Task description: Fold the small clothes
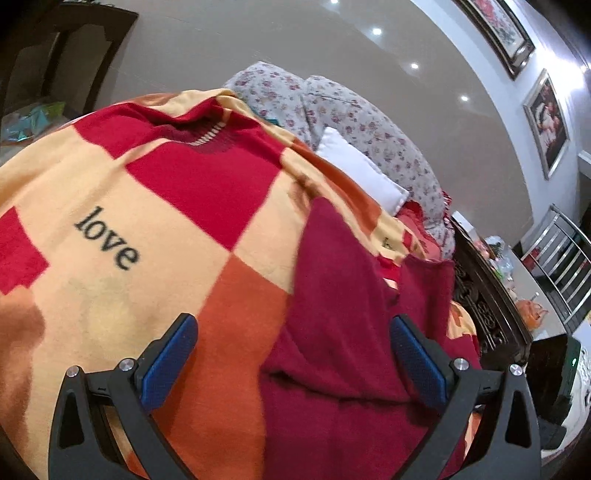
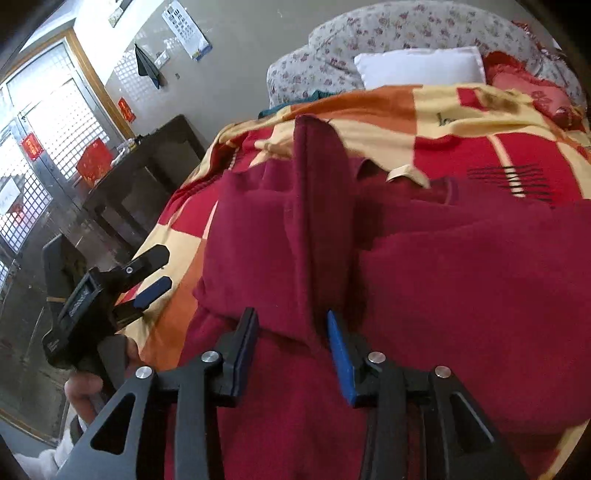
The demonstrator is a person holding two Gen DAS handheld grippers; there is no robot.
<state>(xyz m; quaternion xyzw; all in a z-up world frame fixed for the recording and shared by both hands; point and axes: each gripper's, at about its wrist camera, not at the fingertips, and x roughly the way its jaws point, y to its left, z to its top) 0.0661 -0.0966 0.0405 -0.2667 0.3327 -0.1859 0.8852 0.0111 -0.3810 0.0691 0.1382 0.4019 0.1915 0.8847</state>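
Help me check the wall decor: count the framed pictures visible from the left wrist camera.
2: a floral framed picture high on the wall at upper right, and a second framed picture just below it. Others may lie out of view.

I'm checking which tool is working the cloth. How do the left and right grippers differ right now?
The left gripper has its blue-padded jaws spread wide, with nothing between them, hovering over the checked red, orange and cream blanket. The right gripper has its jaws much narrower, straddling a raised fold of the dark red knit garment, though not clearly pinching it. Both are black with blue pads and point across the same bed.
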